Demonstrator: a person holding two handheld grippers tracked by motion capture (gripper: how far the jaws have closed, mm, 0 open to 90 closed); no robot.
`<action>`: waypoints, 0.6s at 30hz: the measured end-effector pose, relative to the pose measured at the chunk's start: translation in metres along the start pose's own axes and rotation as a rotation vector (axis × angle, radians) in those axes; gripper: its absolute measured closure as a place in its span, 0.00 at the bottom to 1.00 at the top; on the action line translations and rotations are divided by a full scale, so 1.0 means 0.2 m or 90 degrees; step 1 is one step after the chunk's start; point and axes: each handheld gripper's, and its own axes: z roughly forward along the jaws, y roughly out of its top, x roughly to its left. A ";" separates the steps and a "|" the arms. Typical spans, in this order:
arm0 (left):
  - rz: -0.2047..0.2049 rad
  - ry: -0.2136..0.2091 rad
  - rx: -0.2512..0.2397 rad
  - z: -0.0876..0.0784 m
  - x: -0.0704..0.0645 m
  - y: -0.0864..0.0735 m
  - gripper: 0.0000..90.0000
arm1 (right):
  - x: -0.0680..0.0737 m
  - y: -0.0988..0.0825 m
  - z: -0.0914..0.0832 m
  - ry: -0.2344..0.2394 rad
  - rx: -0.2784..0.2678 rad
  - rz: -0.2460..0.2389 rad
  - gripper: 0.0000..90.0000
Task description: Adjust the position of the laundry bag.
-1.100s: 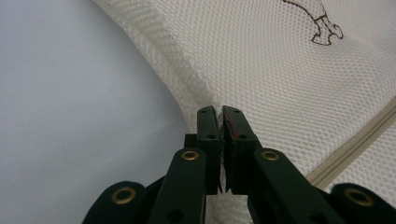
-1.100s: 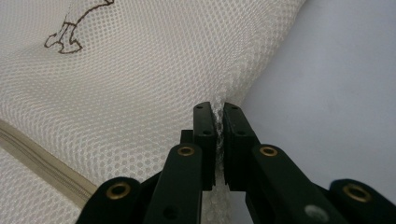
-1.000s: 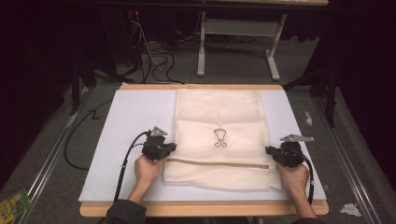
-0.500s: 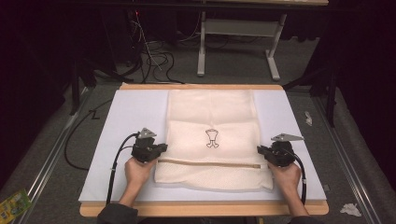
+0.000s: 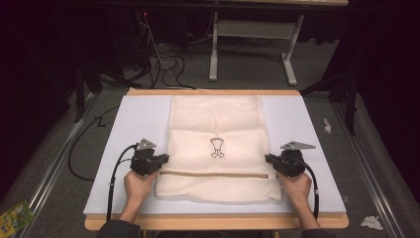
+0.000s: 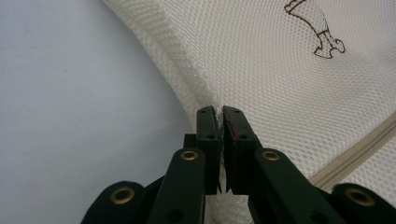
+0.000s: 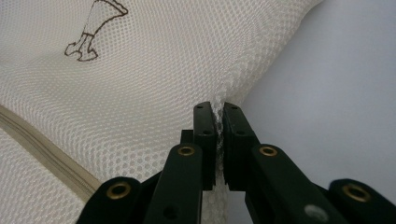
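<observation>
Mesh laundry bag (image 5: 215, 148) lying flat on the white sheet (image 5: 129, 129) over the desk, centred between left and right edges, far end close to the far edge, near end folded over just short of the near edge. Tan zipper (image 5: 213, 173) running crosswise near the front; small brown emblem (image 5: 216, 147) mid-panel.

Left gripper (image 5: 161, 159) clamped narrow on the bag's left side seam, mesh pinched between the pads, confirmed in the left gripper view (image 6: 219, 122). Right gripper (image 5: 270, 159) likewise clamped on the right side seam (image 7: 218, 119). Both grips level with each other, just beyond the zipper line.

Step judged in hand: drawing or folding the bag by its two side seams.

Recommendations:
- Keep both hands moving together and parallel to the desk's near edge; uneven travel likely to skew the zipper line.
- Hold light outward tension so the mesh stays flat, without stretching the weave.
- Maintain the pinch on the seam, the sturdier part, not the open mesh.
- Watch for the sheet dragging along underneath.
</observation>
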 end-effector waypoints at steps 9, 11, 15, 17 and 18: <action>0.016 0.032 0.008 -0.04 0.01 -0.02 0.95 | 0.06 0.00 0.03 0.009 0.006 -0.005 0.97; 0.009 0.031 0.002 -0.04 0.02 -0.03 0.95 | 0.06 0.00 0.03 0.005 0.004 -0.010 0.97; 0.002 0.026 0.002 -0.04 0.03 -0.05 0.94 | 0.07 0.01 0.04 0.003 0.003 -0.009 0.96; 0.004 0.029 -0.001 -0.04 0.04 -0.06 0.93 | 0.07 0.01 0.04 -0.001 0.006 -0.012 0.96; 0.004 0.029 -0.001 -0.04 0.04 -0.06 0.92 | 0.07 0.00 0.05 -0.003 0.008 -0.017 0.96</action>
